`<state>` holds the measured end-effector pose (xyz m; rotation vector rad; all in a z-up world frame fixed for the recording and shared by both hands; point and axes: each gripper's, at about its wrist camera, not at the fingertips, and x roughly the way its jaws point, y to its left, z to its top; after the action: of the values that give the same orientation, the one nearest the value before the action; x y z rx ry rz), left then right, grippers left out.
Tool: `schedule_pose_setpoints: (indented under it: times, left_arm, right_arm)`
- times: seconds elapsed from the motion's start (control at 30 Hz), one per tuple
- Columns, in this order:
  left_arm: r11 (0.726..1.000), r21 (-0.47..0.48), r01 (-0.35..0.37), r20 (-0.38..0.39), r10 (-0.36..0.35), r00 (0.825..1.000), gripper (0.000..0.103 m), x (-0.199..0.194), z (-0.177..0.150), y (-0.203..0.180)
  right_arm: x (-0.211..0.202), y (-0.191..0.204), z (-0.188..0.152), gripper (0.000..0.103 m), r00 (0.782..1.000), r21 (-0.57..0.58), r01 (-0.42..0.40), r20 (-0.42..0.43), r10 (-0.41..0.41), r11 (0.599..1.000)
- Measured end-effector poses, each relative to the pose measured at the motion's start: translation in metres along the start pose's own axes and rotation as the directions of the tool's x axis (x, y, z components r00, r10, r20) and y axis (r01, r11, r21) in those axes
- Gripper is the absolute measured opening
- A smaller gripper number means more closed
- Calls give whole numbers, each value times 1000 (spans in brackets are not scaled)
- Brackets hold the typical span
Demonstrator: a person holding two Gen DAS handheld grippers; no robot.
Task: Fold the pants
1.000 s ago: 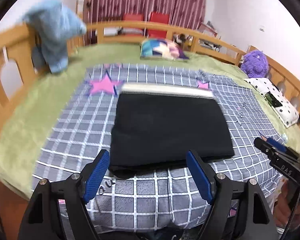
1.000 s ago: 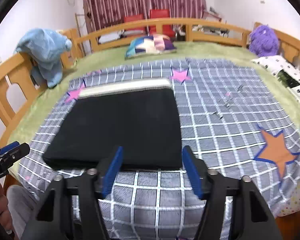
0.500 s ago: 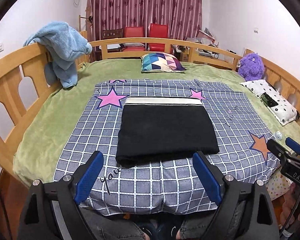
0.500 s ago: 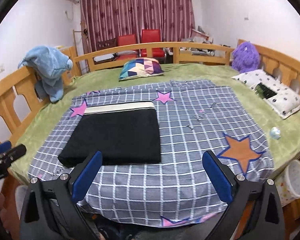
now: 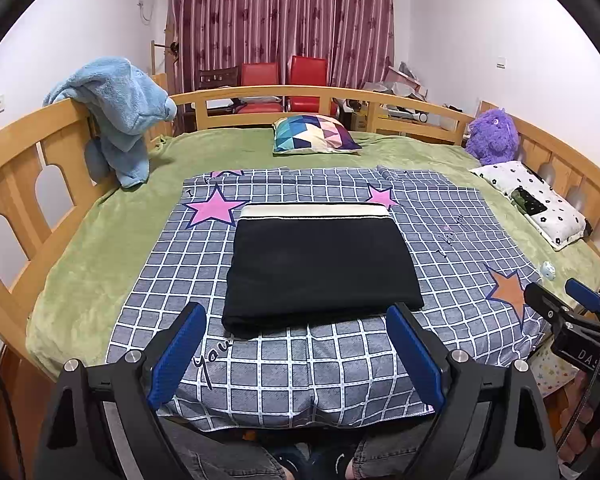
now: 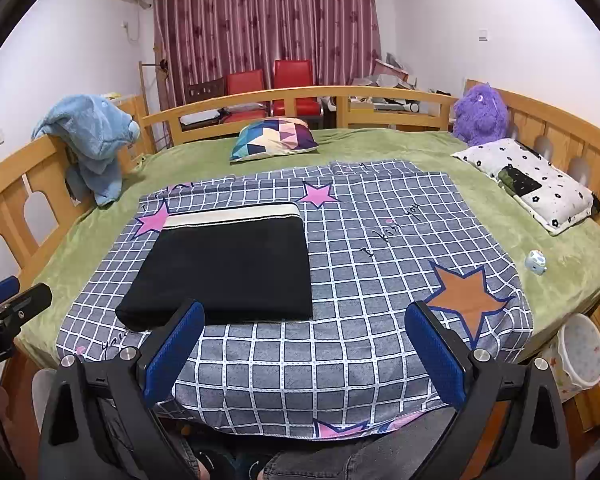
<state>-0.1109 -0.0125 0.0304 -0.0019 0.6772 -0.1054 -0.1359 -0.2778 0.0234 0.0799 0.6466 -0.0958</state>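
Note:
The black pants (image 5: 320,268) lie folded into a flat rectangle on the grey checked sheet (image 5: 300,364), a cream waistband along their far edge. They also show in the right wrist view (image 6: 228,268), left of centre. My left gripper (image 5: 296,344) is open and empty, held back off the bed's near edge, apart from the pants. My right gripper (image 6: 304,344) is open and empty, also back from the bed, to the right of the pants. Each gripper shows at the other view's edge.
A wooden rail (image 5: 16,184) rings the green bed. A blue towel (image 5: 116,112) hangs on the left rail. A colourful cushion (image 5: 316,134), a purple plush (image 6: 480,114) and a white spotted pillow (image 6: 532,184) lie at the back and right. A white bin (image 6: 580,350) stands by the bed's right.
Both grippers have pulled back and up from the folded pants and opened wider. The pants have stayed flat on the sheet.

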Motion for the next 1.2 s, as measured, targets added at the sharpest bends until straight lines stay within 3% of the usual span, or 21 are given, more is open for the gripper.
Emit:
schedule_pose_setpoints:
  times: [0.93,1.2]
  left_arm:
    - [1000,-15,-8,-17,7,1000,92,1,-1,4]
    - [1000,-15,-20,-5,20,1000,92,-3,0,1]
  right_arm:
    - [-4,12,-2,99,1000,-22,25,4,-25,999]
    - [-10,8,-2,99,1000,-23,0,23,0,1000]
